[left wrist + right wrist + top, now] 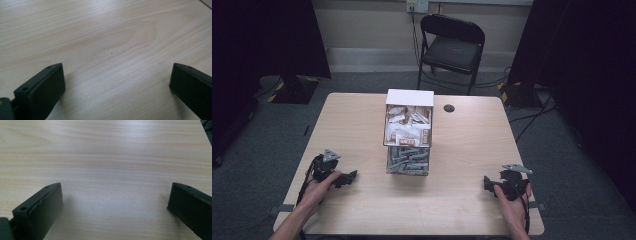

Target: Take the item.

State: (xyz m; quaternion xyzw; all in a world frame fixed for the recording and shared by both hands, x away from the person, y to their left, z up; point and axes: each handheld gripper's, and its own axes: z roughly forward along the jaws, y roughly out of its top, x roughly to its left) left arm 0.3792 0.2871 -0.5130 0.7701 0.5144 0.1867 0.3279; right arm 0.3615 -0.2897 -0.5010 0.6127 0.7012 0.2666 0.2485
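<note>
My left gripper [352,175] and right gripper [486,183] rest on the counter [462,150], jaws spread wide and grasping nothing, either side of a clear box [408,132] of packets.

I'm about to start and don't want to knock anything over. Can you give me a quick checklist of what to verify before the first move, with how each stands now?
1. Left gripper open: ok, jaws stand wide apart with bare wood between them.
2. Right gripper open: ok, jaws wide apart, nothing held.
3. Both grippers apart from the clear box: ok, one on each side, with bare table between.
4. Box upright at mid-table: ok, white packets in the upper part, grey ones below.
5. Box open at the front for reaching in: cannot tell.
6. Small dark round spot on the table behind the box: cannot tell what it is.
</note>
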